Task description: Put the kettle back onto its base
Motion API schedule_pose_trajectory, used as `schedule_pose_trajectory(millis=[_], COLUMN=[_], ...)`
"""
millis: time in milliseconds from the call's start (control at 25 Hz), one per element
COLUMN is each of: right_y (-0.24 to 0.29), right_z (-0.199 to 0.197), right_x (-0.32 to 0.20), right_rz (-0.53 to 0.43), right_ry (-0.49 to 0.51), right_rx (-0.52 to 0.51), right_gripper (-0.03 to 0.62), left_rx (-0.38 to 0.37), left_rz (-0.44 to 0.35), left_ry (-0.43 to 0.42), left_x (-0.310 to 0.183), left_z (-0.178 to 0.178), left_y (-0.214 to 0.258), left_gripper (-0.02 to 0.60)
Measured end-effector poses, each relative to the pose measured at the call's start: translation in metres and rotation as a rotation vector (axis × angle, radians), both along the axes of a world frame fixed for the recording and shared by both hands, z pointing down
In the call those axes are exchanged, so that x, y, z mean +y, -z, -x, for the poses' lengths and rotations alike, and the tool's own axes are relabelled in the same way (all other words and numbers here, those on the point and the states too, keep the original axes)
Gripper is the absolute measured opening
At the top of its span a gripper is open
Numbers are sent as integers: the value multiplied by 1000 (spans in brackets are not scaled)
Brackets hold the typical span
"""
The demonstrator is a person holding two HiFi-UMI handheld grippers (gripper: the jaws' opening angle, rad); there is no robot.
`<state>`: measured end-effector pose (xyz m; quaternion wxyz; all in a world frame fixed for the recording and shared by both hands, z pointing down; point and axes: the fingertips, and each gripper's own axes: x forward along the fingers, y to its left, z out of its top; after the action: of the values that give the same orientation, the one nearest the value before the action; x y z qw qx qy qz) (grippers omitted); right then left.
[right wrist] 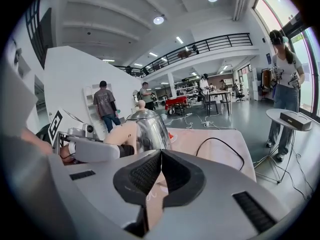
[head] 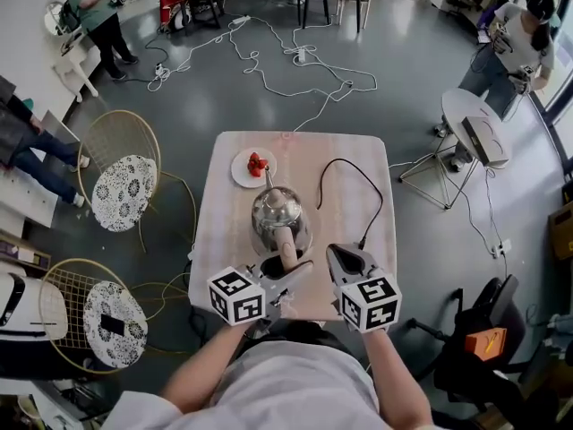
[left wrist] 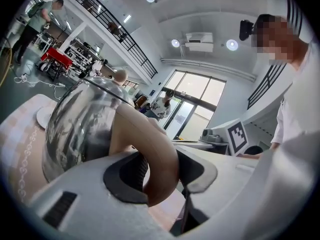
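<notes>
A shiny steel kettle (head: 279,215) with a pale wooden handle (head: 286,245) is over the near middle of the pink table (head: 349,159). My left gripper (head: 285,265) is shut on that handle; in the left gripper view the handle (left wrist: 155,159) fills the gap between the pads of the left gripper (left wrist: 160,171), and the kettle's body (left wrist: 85,124) is just ahead. My right gripper (head: 345,256) hovers just right of the kettle, shut and empty (right wrist: 160,159); from there the kettle (right wrist: 145,126) is ahead to the left. A black cable (head: 380,200) loops over the table toward the right gripper. No base is visible.
A white plate (head: 243,173) with strawberries (head: 257,163) sits behind the kettle. Two wire chairs (head: 121,173) (head: 94,316) stand left of the table, and a small round side table (head: 474,124) is at the right. White cables (head: 269,61) trail across the floor. People stand far off.
</notes>
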<state>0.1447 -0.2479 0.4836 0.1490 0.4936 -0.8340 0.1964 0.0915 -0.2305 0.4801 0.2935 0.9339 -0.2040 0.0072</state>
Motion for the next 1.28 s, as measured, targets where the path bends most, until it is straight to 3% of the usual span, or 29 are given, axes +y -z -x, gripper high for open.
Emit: schedule_pose_trajectory(millis=[1280], right_y=[-37], right_z=[-25], right_x=[-44], right_rz=[47], right_ry=[102], right_rx=[-27], right_gripper=[5], left_rx=[-51], left_rz=[-27], left_ry=[80], left_x=[-45], left_z=[-41], left_y=[-41], left_gripper=[163])
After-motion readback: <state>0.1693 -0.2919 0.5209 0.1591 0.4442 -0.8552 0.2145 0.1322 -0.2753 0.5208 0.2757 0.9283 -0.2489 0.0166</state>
